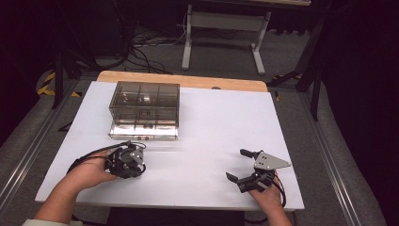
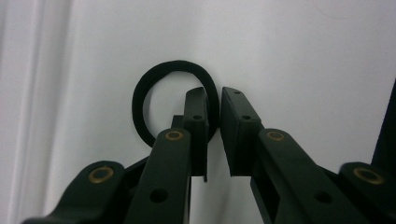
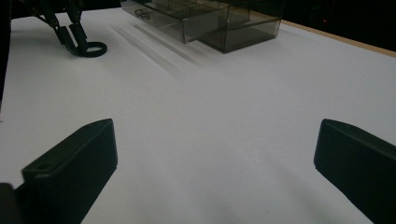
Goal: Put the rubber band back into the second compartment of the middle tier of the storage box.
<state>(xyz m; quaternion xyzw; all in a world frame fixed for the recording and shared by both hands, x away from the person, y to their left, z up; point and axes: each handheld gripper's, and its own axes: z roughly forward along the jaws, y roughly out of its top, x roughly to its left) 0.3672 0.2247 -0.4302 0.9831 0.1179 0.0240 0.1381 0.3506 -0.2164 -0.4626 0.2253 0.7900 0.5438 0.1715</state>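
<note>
Your left tool (image 2: 213,105) has its jaws pinched on one side of the black round elastic band (image 2: 140,100), one jaw inside the loop and one outside. The band lies flat on the white-covered counter (image 2: 303,56), and the part between the jaws is hidden behind them. From the high view your left tool (image 1: 126,162) sits near the front left of the counter (image 1: 211,122), just in front of the smoky transparent plastic drawer box (image 1: 145,109); the band itself is too small and dark to pick out there under the tool body. In the right gripper view the band (image 3: 91,48) shows far off at top left with the left tool's jaws (image 3: 70,35) on it, the rest of that tool cut off by the frame edge. Your right tool (image 1: 242,165) rests near the front right, well apart from the band, jaws spread wide with nothing between them. The drawer box (image 3: 219,23) is cut off at the top of that view; its contents are too dim to make out.
</note>
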